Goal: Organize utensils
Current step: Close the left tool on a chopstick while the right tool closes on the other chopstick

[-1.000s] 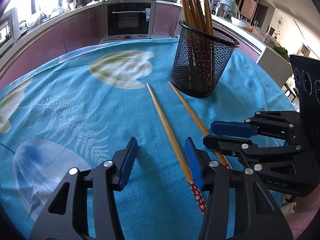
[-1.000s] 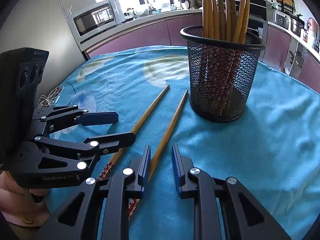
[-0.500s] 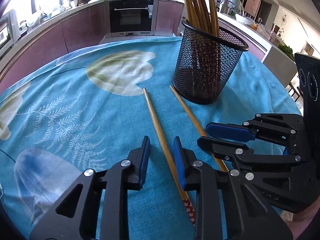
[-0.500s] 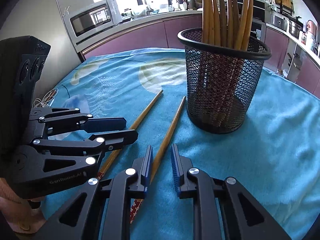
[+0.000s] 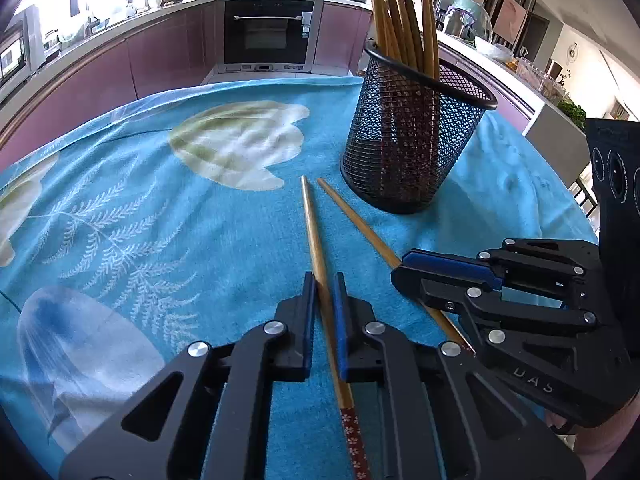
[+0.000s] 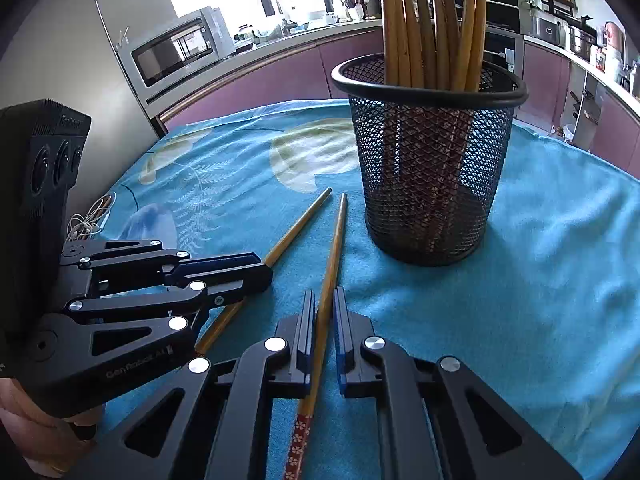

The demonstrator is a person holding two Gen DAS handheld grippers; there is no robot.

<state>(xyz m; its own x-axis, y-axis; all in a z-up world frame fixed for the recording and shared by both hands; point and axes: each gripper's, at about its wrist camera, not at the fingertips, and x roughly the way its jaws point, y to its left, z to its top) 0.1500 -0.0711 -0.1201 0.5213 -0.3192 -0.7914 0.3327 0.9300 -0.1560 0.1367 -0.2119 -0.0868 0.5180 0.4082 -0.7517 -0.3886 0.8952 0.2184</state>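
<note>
On blue-cloth worktop (image 5: 160, 208) | left gripper (image 5: 323, 280) just clamped onto left chopstick (image 5: 314, 232) | right gripper (image 6: 322, 296) just clamped onto right chopstick (image 6: 334, 248) | mesh holder (image 6: 430, 168) beyond tips

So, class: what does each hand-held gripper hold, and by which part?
Each holds one loose chopstick, gripped on the plain wood just above its red patterned end: left hand-held gripper on one chopstick, right hand-held gripper on the other chopstick.

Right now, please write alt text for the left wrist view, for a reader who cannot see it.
The left gripper is shut on a chopstick lying on a blue cloth. Beside it, the right gripper clamps a second chopstick. A black mesh cup behind holds more chopsticks.
</note>
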